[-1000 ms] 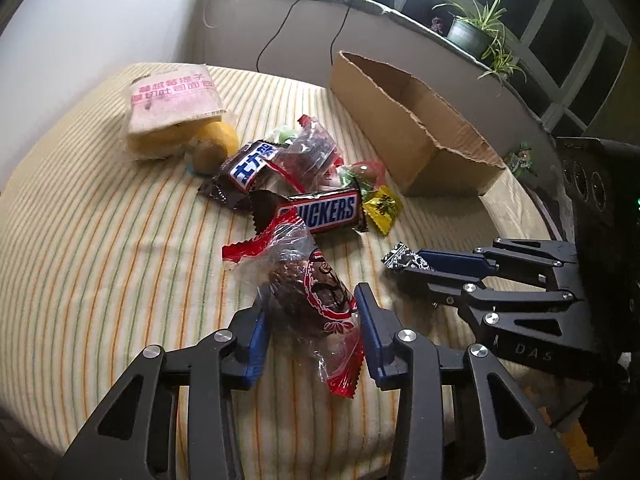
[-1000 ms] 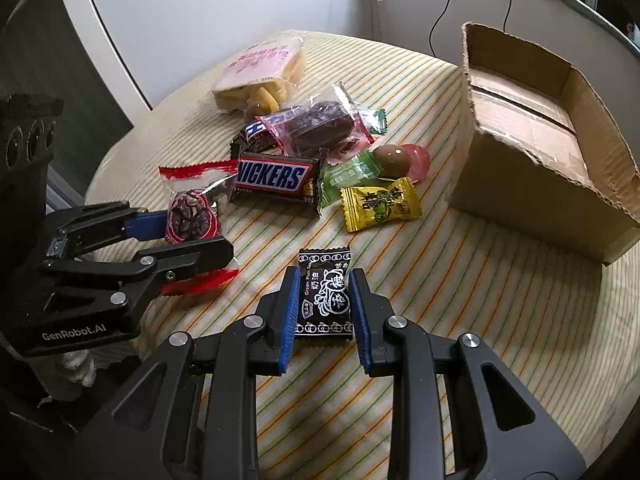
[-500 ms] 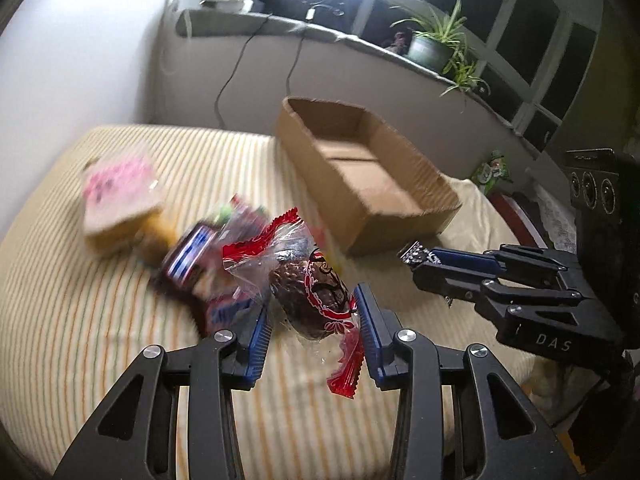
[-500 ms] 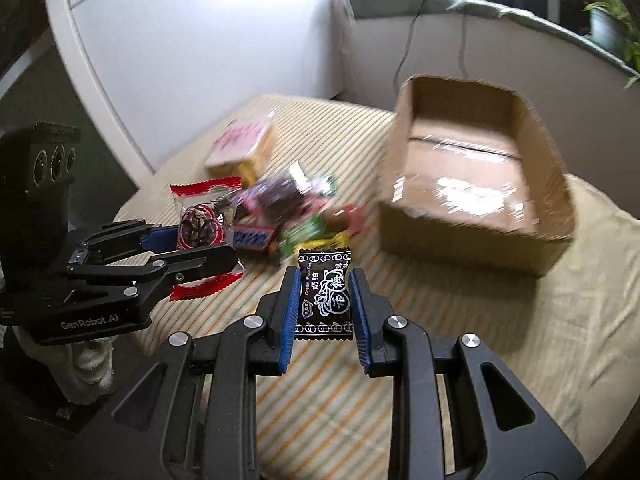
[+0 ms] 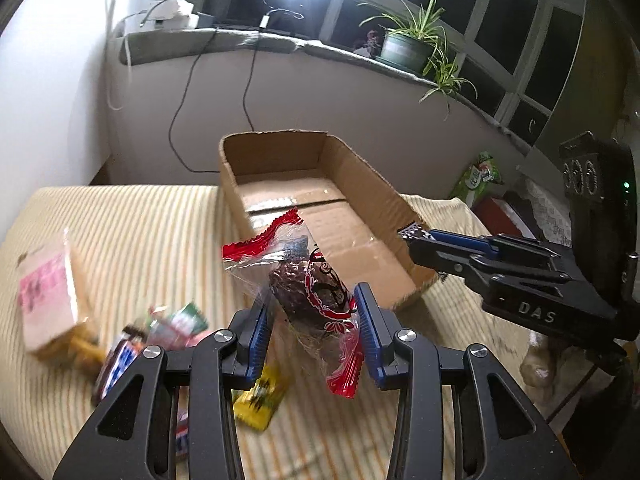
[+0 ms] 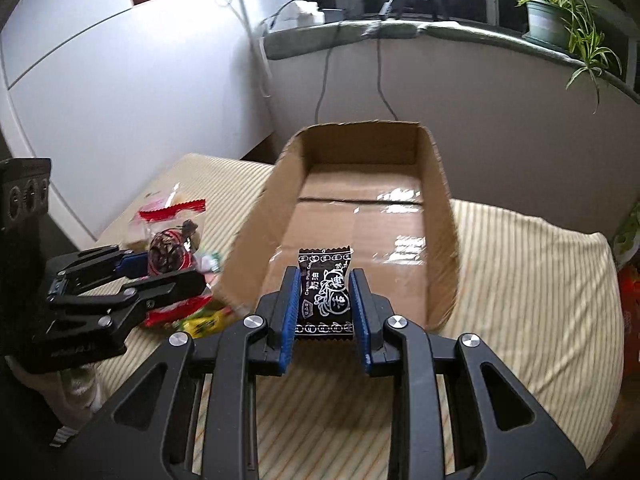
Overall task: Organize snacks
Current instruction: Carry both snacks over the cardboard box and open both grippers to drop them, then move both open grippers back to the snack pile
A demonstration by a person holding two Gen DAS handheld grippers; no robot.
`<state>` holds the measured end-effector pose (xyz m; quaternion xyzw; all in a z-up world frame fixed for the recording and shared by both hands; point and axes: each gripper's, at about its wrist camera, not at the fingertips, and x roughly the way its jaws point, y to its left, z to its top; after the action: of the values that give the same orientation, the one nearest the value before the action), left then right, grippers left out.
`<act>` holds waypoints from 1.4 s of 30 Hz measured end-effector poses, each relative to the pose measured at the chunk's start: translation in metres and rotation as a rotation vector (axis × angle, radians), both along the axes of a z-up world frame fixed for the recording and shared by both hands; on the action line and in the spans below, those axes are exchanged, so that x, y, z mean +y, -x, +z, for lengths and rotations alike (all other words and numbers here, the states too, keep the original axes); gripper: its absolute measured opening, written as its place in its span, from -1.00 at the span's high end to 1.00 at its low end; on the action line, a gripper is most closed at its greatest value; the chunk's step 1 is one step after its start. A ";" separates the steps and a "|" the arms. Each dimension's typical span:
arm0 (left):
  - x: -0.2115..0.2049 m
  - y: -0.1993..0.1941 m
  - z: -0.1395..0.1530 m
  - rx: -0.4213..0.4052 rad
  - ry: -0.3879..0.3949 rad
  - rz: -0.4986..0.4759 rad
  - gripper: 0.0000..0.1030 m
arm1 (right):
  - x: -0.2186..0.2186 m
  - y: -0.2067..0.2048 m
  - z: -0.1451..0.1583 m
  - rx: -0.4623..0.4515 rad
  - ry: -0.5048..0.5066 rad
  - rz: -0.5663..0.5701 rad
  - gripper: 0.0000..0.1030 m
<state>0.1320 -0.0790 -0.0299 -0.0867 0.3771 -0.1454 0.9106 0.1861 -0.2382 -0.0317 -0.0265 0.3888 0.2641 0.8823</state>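
My left gripper (image 5: 312, 332) is shut on a clear snack bag with red ends (image 5: 308, 288) and holds it in the air before the near end of the open cardboard box (image 5: 384, 188). My right gripper (image 6: 325, 312) is shut on a black candy packet (image 6: 325, 292) and holds it raised at the box's near edge (image 6: 438, 184). The box looks empty. The left gripper with its bag also shows in the right wrist view (image 6: 160, 268). The right gripper shows in the left wrist view (image 5: 416, 236), by the box's right wall.
Loose snacks lie blurred on the striped tablecloth (image 5: 152, 232) left of the box: a pink-labelled bag (image 5: 48, 296), a Snickers bar (image 5: 120, 364), a yellow candy (image 5: 262, 398). A sill with cables and potted plants (image 5: 408, 44) stands behind the table.
Both grippers have lifted their snacks off the table and moved toward the cardboard box, which now fills the middle of both views. The snack pile has dropped to the lower left.
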 end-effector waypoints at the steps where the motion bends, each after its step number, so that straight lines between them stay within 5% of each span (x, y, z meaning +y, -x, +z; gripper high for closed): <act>1: -0.002 -0.003 0.000 0.000 -0.002 -0.002 0.26 | 0.000 -0.005 -0.001 -0.001 0.003 -0.006 0.50; 19: -0.022 -0.027 -0.010 0.038 -0.045 -0.027 0.15 | -0.012 -0.035 -0.018 0.002 0.021 -0.041 0.49; 20: -0.021 -0.027 -0.010 0.036 -0.050 -0.024 0.12 | -0.012 -0.035 -0.018 0.002 0.020 -0.042 0.47; 22: -0.021 -0.027 -0.009 0.031 -0.051 -0.020 0.06 | -0.013 -0.034 -0.017 -0.002 0.016 -0.045 -0.11; 24: -0.018 -0.025 -0.007 0.026 -0.050 -0.015 0.06 | -0.014 -0.032 -0.015 -0.017 0.007 -0.050 -0.37; 42: 0.059 0.031 0.018 -0.035 -0.027 0.134 0.06 | -0.013 0.000 -0.007 -0.019 -0.059 -0.007 -0.38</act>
<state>0.1009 -0.0196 -0.0115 -0.0967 0.3562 -0.0805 0.9259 0.1863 -0.2512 -0.0384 -0.0015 0.3725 0.2719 0.8873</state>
